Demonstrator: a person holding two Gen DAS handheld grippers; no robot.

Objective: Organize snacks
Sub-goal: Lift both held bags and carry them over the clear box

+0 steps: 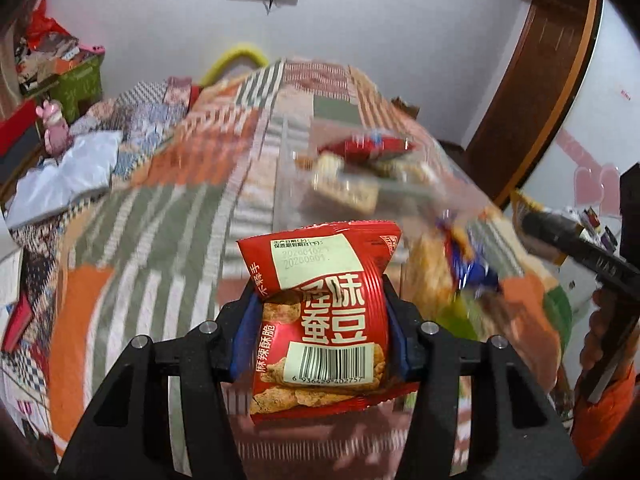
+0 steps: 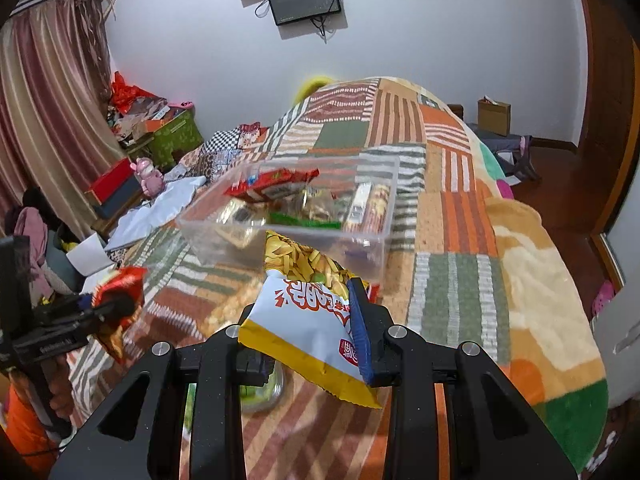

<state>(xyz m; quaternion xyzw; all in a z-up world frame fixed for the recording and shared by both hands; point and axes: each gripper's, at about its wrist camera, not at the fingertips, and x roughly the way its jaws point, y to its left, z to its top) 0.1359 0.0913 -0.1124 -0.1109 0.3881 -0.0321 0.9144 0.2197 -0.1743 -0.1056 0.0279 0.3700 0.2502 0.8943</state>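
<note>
The left tool [image 1: 324,320] squeezes a red snack bag [image 1: 324,312] between its blue pads. The right tool [image 2: 308,320] pinches a yellow and white chip bag [image 2: 308,312] by its side. Both bags are up off the bed [image 2: 448,216], probably heading for the clear box [image 2: 372,240] just ahead, which already holds snacks. The left view is blurry, so the snacks there are hard to tell apart.

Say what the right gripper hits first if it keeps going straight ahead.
Probably the clear bin's near wall: the right gripper, shut on a yellow snack bag, points at it. Depth is unclear, so it might pass above the rim.
</note>
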